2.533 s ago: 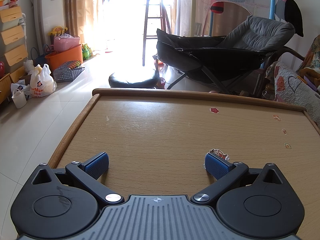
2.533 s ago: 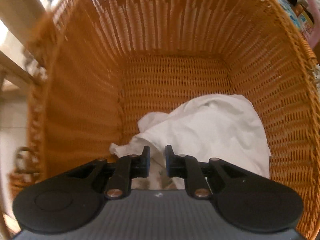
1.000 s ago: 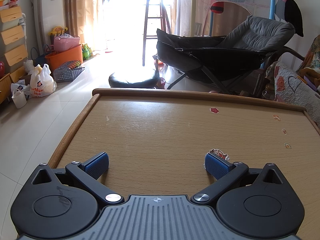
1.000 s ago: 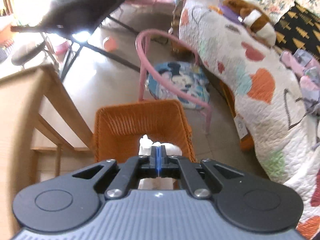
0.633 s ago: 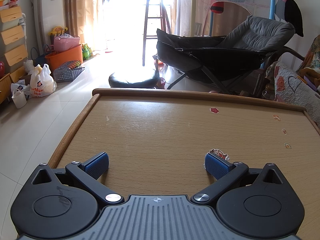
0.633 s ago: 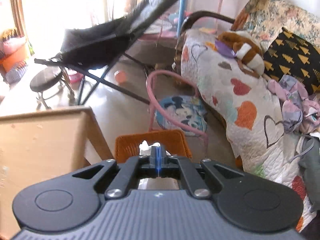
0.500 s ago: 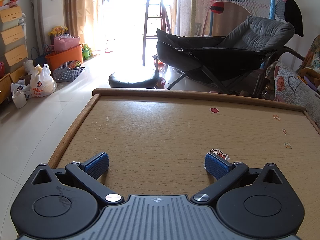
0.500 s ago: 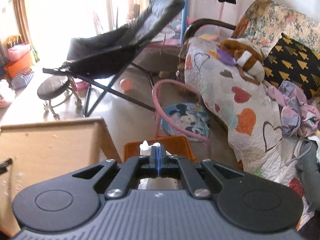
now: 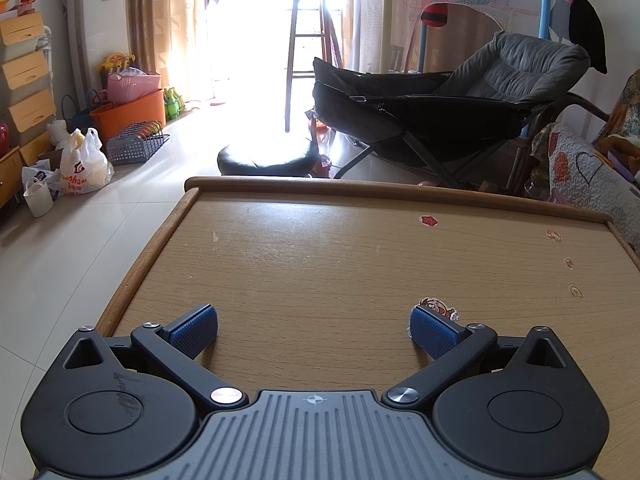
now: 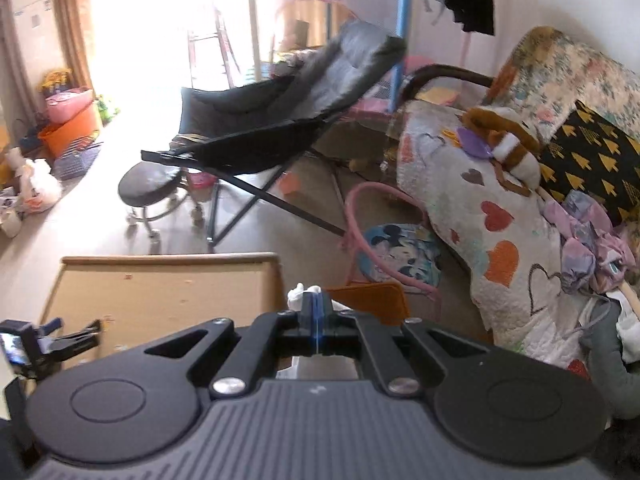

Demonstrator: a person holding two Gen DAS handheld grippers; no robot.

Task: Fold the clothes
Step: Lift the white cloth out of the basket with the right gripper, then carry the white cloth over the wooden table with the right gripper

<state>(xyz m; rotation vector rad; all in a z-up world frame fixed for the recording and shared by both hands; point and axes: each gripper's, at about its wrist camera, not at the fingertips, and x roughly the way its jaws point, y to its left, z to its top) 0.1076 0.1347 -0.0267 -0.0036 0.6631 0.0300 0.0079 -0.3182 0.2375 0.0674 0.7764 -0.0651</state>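
The right gripper (image 10: 316, 320) has its fingers pinched together on one white garment (image 10: 301, 294), a bunch poking up just past the fingertips, the rest hanging unseen below. It looks light, soft and limp, likely to slump unless taken by an edge or corner. One orange wicker basket (image 10: 370, 298) sits beyond the fingers. The left gripper (image 9: 314, 328), fingers spread wide and holding nothing, rests on the single desk (image 9: 320, 264).

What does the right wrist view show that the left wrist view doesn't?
Only the right wrist view shows the right gripper shut on the white garment, with the orange wicker basket below. Only the left wrist view shows the left gripper open above the bare tabletop, near a cartoon sticker. Both show the wooden table and the black recliner.
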